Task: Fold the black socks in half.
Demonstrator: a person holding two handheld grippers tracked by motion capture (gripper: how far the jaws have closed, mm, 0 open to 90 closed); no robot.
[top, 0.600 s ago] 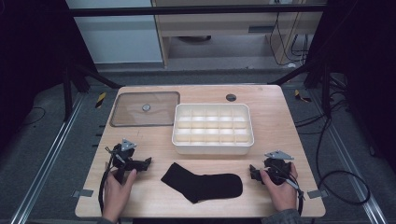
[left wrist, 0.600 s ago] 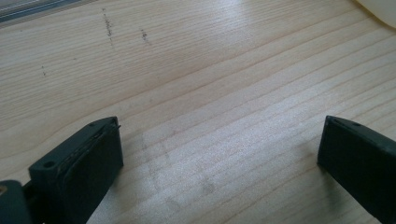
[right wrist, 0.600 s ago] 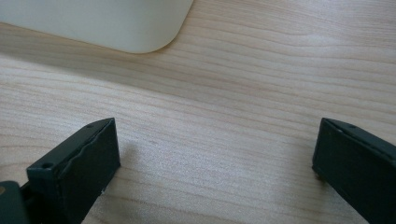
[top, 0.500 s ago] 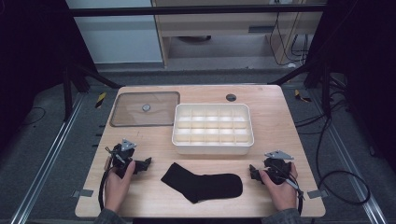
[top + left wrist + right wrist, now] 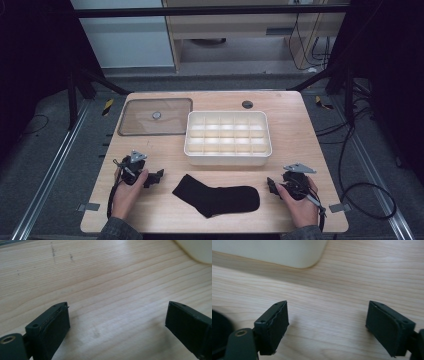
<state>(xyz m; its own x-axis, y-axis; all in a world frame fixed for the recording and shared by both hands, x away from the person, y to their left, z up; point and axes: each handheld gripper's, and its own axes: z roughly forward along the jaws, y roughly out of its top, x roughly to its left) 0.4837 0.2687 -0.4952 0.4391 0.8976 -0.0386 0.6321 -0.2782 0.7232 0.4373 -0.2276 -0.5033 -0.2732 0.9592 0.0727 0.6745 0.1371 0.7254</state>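
Observation:
A black sock lies flat on the wooden table near its front edge, between my two hands. My left gripper rests on the table just left of the sock's cuff, jaws wide apart and empty; in the left gripper view only bare wood lies between them. My right gripper sits just right of the sock's toe, also open and empty. The sock's dark edge shows at the left of the right gripper view.
A white tray with several compartments stands behind the sock at mid-table; its corner shows in both gripper views. A clear lid with a round knob lies at the back left. A small dark disc sits near the back edge.
My left gripper has shifted slightly toward the front of the table. The right gripper and the sock have stayed put.

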